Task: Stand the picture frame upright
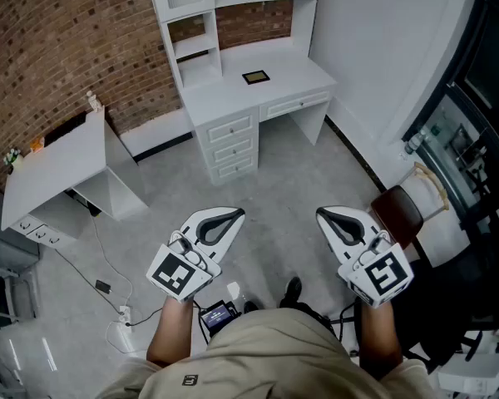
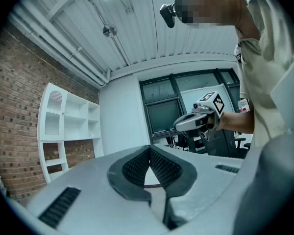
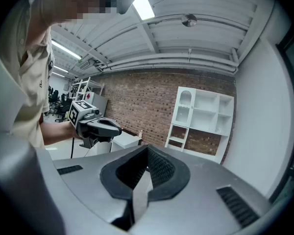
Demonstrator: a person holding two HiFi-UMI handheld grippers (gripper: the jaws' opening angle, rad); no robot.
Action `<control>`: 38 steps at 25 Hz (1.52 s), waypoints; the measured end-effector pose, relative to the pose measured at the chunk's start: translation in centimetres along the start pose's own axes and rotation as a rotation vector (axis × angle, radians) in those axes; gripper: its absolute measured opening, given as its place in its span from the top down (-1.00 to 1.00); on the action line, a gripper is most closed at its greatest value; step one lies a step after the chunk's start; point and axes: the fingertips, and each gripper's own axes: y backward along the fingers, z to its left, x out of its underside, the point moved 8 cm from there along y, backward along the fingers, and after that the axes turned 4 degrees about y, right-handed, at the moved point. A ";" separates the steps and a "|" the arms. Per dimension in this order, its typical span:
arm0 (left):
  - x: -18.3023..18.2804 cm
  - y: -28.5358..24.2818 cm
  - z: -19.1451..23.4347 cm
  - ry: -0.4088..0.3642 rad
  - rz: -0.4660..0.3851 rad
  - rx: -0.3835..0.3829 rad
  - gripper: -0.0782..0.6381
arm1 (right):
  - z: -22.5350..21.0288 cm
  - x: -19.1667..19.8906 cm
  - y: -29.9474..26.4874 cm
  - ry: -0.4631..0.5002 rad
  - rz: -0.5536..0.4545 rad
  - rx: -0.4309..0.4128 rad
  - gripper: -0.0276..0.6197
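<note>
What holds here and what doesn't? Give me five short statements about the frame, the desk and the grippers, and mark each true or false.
1. The picture frame lies flat on the white desk. True.
2. The left gripper holds the frame. False: it is shut on nothing, well short of the desk.
3. The right gripper is shut and empty. True.
4. The wall behind the desk is tiled white. False: it is a brick wall.
5. A brown chair stands on the person's right. True.

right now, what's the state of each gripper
left gripper: closed, holding nothing
right gripper: closed, holding nothing
</note>
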 end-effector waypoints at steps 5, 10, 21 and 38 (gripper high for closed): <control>0.5 -0.2 0.5 0.011 0.000 -0.008 0.76 | -0.3 0.4 -0.6 -0.001 0.003 -0.002 0.91; 0.7 -0.6 1.0 0.013 0.011 -0.009 0.76 | -0.8 0.6 -1.2 -0.005 0.005 -0.006 0.91; 1.4 -3.6 2.1 0.017 0.032 -0.018 0.76 | -3.9 2.3 -2.3 -0.061 -0.027 -0.021 0.91; 2.0 -20.3 4.4 -0.024 0.111 -0.083 0.76 | -21.2 9.9 -2.2 -0.125 -0.076 -0.058 0.90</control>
